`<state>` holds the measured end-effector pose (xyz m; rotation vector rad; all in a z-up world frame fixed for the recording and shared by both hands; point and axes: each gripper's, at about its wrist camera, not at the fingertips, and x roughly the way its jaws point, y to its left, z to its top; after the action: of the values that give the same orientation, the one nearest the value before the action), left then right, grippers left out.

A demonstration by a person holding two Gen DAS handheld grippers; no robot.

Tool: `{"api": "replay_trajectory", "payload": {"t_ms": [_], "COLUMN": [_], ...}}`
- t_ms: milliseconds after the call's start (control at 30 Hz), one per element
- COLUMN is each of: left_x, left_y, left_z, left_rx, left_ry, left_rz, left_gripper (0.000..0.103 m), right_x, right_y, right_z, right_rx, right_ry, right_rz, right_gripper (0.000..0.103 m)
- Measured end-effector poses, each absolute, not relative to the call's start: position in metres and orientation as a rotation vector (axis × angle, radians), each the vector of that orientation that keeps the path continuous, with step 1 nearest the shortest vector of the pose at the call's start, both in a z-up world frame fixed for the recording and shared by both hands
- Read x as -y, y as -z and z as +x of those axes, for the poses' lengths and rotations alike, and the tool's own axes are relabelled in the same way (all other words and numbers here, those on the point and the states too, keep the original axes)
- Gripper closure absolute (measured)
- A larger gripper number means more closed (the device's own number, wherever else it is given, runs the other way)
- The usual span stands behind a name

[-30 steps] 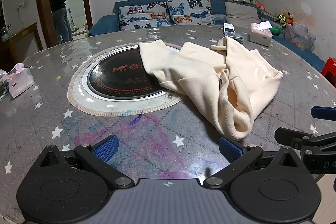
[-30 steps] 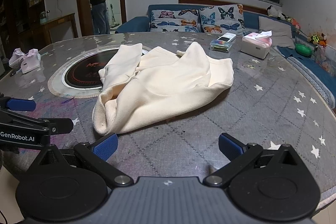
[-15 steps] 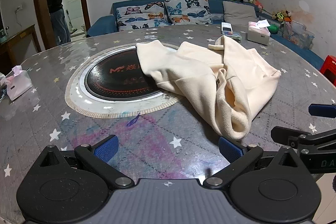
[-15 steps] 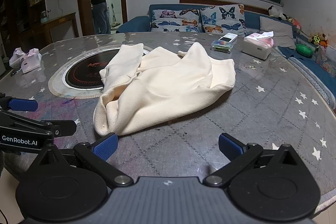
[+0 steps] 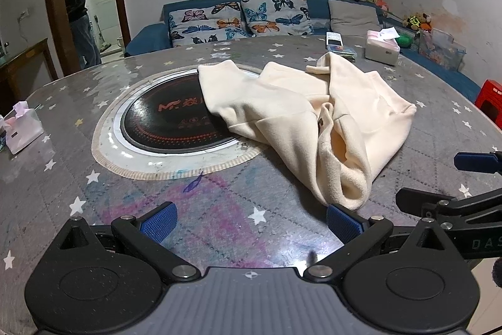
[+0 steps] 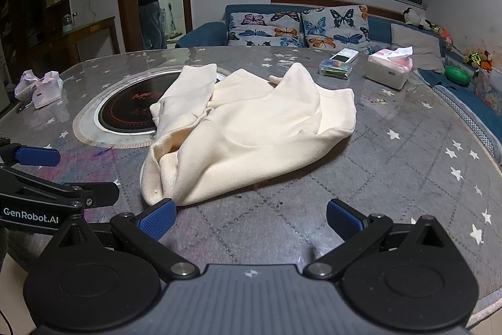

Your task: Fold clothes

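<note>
Cream garment (image 6: 251,127) lies rumpled on the table (image 6: 408,165), far part over the black cooktop ring (image 5: 169,121). Long axis runs from near-centre edge away toward the sofa side. Left gripper (image 5: 251,220) & right gripper (image 6: 249,218) both spread wide, holding nothing. Near bunched end sits just ahead-right of left gripper, ahead-left of right; looks about touching each inner pad, prob. not gripped. Neither clearly closer.
</note>
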<state>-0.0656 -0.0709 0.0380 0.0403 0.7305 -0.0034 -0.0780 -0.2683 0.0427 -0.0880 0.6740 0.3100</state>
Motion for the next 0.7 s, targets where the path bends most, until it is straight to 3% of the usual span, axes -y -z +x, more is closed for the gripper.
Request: {"api": "replay_trajectory", "payload": {"t_ms": [700], "left_x": [0.061], "left_y": [-0.048], "left_z": [-0.028], "left_rx": [-0.720], "left_ry": [0.006], "left_rz": [0.051], "left_gripper": [0.000], "right_x": [0.274], "right_y": [-0.058], "right_z": [-0.030], "right_rx": [-0.659], "right_ry": [-0.318], "right_rz": [-0.104], "right_gripper": [0.000]}}
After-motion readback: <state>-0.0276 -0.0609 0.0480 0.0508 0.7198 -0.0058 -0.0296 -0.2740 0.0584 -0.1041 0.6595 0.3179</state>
